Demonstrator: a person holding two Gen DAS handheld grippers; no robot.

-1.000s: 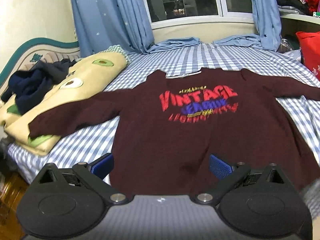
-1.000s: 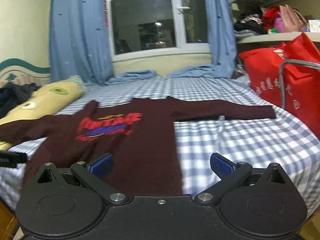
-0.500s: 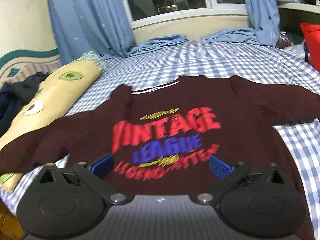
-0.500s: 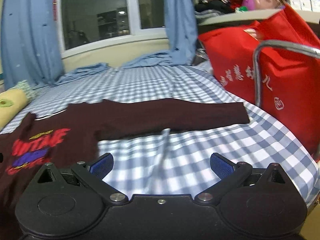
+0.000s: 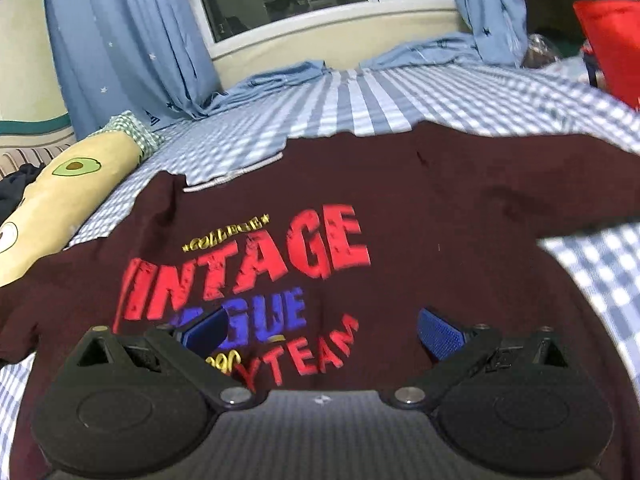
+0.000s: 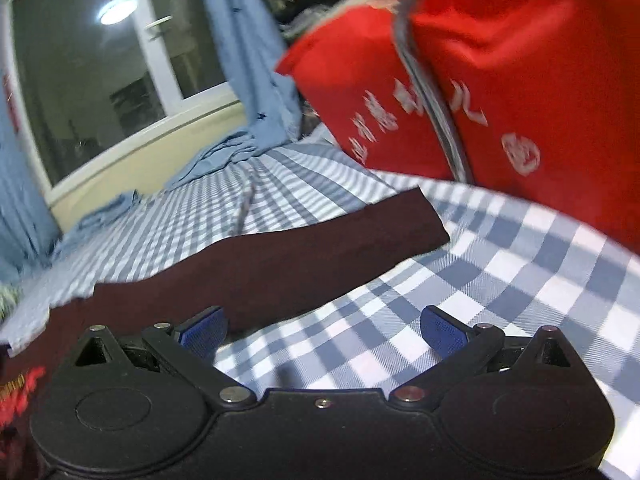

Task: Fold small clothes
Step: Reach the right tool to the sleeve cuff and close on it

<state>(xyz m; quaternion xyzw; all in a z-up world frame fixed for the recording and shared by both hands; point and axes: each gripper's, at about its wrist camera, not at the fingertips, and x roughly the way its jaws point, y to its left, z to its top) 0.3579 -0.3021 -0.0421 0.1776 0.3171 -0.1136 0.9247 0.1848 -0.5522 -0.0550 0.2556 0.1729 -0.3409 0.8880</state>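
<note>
A dark maroon sweatshirt (image 5: pixel 440 208) with a red and blue "VINTAGE LEAGUE" print lies flat, front up, on a blue-and-white checked bed (image 5: pixel 360 96). My left gripper (image 5: pixel 320 330) is open and empty, low over the print on the chest. In the right wrist view the sweatshirt's right sleeve (image 6: pixel 304 252) stretches out across the bed. My right gripper (image 6: pixel 322 330) is open and empty, just in front of that sleeve, its left finger over the sleeve's near edge.
A yellow avocado-print pillow (image 5: pixel 68 196) lies left of the sweatshirt. A large red bag (image 6: pixel 500 80) with a grey metal frame stands close past the sleeve's cuff. Blue curtains (image 5: pixel 120 40) and a window are behind the bed.
My left gripper has moved forward and down over the sweatshirt's chest. My right gripper has swung right and forward along the right sleeve toward the red bag. Both stay open.
</note>
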